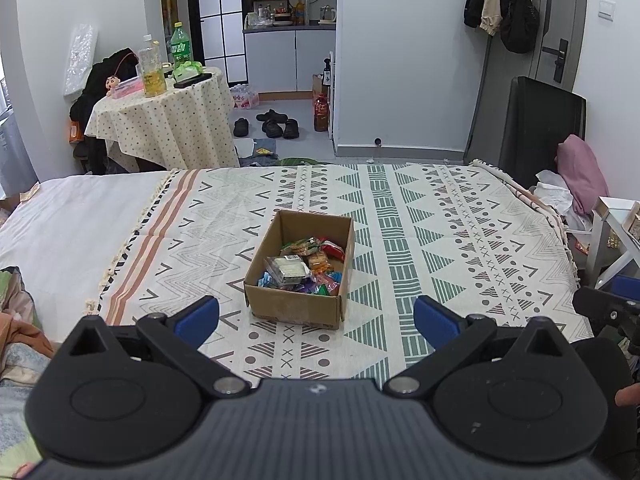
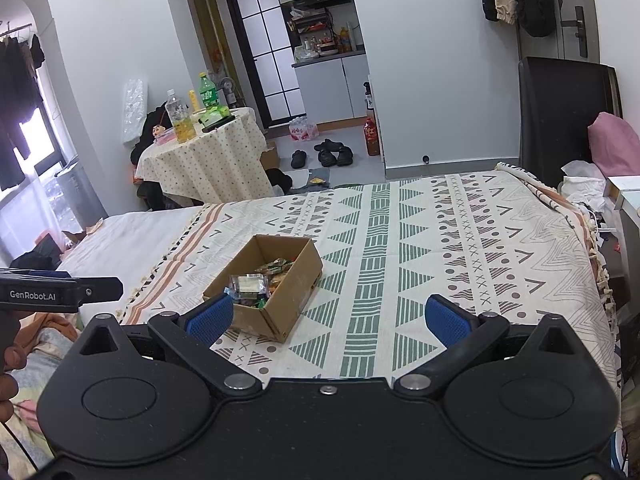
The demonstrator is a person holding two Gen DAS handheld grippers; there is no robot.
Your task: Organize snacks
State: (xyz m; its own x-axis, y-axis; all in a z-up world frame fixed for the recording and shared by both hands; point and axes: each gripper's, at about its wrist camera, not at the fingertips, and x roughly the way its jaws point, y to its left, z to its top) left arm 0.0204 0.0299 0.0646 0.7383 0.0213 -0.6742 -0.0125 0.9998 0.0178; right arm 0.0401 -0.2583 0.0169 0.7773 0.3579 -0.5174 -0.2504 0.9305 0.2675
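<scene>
A brown cardboard box (image 1: 296,308) sits on the patterned blanket (image 1: 440,240) on the bed. It holds several wrapped snacks (image 1: 304,268), among them a clear pack with a pale block. My left gripper (image 1: 316,320) is open and empty, held back from the box's near side. In the right wrist view the box (image 2: 276,312) lies ahead to the left with the snacks (image 2: 260,284) inside. My right gripper (image 2: 328,320) is open and empty, to the right of the box's near corner. The left gripper's body (image 2: 60,290) shows at the left edge.
A round table (image 1: 168,120) with bottles stands beyond the bed at the left. Shoes (image 1: 276,124) lie on the floor by the kitchen. A dark chair (image 1: 540,128) and pink cloth (image 1: 580,172) are at the right. Bedding (image 1: 16,320) is bunched at the near left.
</scene>
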